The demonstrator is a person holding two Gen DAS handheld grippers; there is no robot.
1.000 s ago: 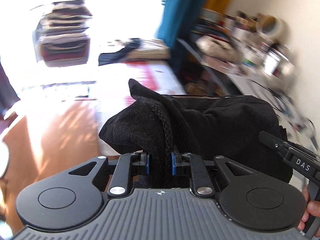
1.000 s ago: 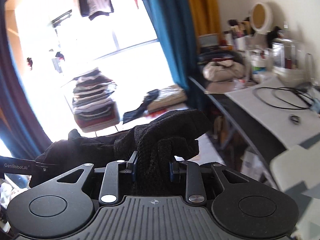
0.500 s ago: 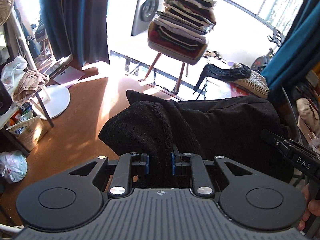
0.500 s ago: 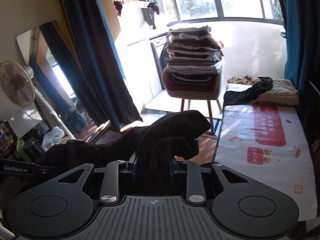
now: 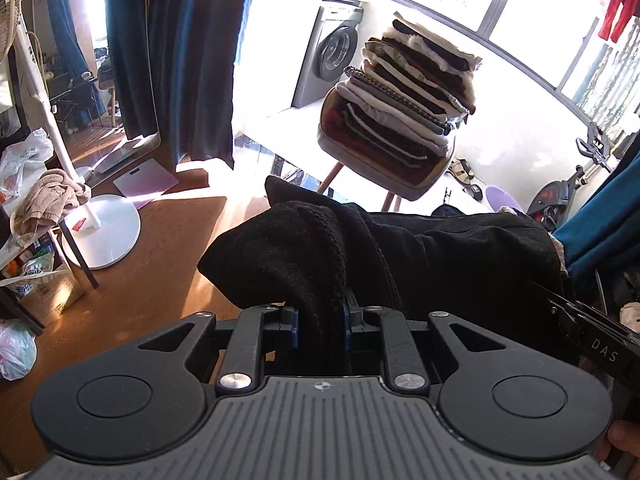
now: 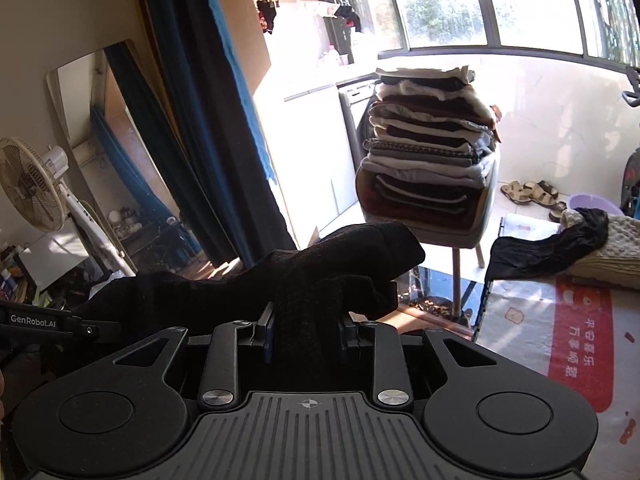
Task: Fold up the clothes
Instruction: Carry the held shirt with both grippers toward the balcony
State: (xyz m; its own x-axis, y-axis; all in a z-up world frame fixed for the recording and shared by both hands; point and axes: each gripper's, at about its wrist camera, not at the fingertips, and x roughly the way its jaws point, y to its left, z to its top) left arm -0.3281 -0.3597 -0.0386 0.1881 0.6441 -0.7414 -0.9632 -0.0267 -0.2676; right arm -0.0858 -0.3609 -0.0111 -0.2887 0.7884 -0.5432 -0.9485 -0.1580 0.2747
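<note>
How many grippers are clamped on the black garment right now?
2. The left gripper pinches one bunched end of the black garment; the right gripper pinches the other end. No other grippers are in view.

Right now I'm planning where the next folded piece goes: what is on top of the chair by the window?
A tall stack of folded clothes covers the chair, with a pale piece topmost. The seat beneath and the lower layers' far sides are hidden.

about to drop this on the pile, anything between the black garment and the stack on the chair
Nothing visible. The black garment, clamped in both the left gripper and the right gripper, faces the stack of folded clothes on the chair across open floor.
</note>
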